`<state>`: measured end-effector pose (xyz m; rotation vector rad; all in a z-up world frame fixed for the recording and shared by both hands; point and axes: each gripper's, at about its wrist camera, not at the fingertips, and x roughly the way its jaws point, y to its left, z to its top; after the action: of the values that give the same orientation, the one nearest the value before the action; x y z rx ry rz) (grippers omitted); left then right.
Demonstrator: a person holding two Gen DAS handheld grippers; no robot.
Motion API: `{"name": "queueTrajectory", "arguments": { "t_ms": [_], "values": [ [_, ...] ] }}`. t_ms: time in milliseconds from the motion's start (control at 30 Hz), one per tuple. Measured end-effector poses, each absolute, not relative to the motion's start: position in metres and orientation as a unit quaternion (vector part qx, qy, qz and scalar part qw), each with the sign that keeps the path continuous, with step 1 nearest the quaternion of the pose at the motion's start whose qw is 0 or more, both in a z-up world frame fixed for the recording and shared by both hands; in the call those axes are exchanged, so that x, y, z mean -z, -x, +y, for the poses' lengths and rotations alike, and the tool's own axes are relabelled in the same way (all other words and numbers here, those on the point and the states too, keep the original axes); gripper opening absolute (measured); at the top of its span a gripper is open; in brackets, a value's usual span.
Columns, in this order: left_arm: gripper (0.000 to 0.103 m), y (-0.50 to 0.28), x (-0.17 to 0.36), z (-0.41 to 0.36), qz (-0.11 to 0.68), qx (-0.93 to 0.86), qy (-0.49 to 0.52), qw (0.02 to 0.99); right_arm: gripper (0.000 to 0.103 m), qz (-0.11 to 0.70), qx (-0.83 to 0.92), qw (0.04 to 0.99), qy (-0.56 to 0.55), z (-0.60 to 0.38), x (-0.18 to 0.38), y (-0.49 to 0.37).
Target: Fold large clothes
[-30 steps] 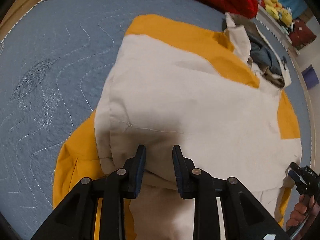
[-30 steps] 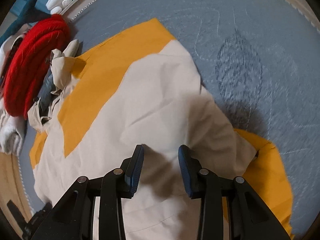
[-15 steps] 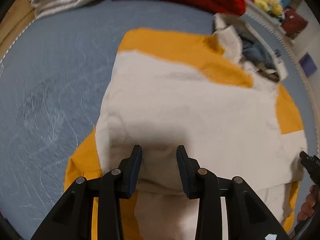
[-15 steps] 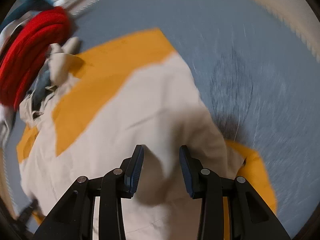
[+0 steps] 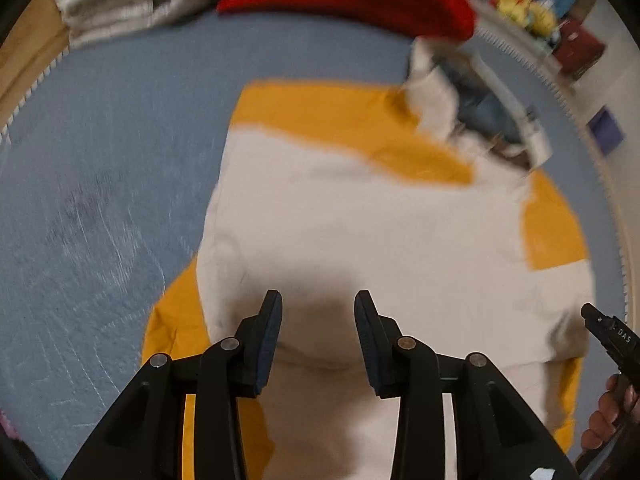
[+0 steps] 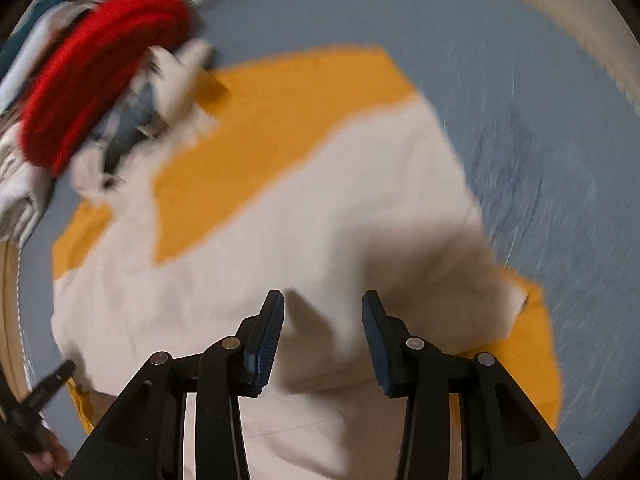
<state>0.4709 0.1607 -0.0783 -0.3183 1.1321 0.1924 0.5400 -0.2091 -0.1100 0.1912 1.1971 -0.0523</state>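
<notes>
On the blue quilted bed, both grippers hang empty and spread, the right one opening, above the folded cream-and-yellow garment, so next comes grabbing an edge.

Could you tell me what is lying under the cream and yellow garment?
The garment lies on a blue quilted cover, visible all around it. Whatever is beneath its folded layers is covered and cannot be seen.

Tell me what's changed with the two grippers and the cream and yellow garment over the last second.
Both have lifted away. The left hand-held gripper widened, and nothing sits between its fingers. The right hand-held gripper is opening, also empty. The cream and yellow garment lies folded on the blue quilt as before.
</notes>
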Motion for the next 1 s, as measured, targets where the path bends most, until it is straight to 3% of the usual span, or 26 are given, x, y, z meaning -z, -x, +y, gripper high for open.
{"name": "queueTrajectory", "arguments": {
  "t_ms": [200, 400, 767, 1000],
  "values": [
    [0.044, -0.455, 0.016, 0.128, 0.428, -0.085, 0.119, 0.892, 0.042, 0.443, -0.015, 0.896, -0.024, -0.193, 0.028, -0.517],
    [0.052, -0.453, -0.003, 0.098, 0.384, -0.077, 0.091, 0.916, 0.043, 0.366, -0.061, 0.928, 0.033, -0.159, -0.023, -0.497],
    [0.053, -0.462, -0.014, 0.073, 0.352, -0.083, 0.075, 0.929, 0.043, 0.342, -0.069, 0.935, 0.058, -0.193, -0.061, -0.478],
    [0.052, -0.514, -0.006, 0.071, 0.400, -0.053, 0.054, 0.913, 0.043, 0.383, -0.050, 0.920, 0.063, -0.224, -0.051, -0.496]
  ]
}}
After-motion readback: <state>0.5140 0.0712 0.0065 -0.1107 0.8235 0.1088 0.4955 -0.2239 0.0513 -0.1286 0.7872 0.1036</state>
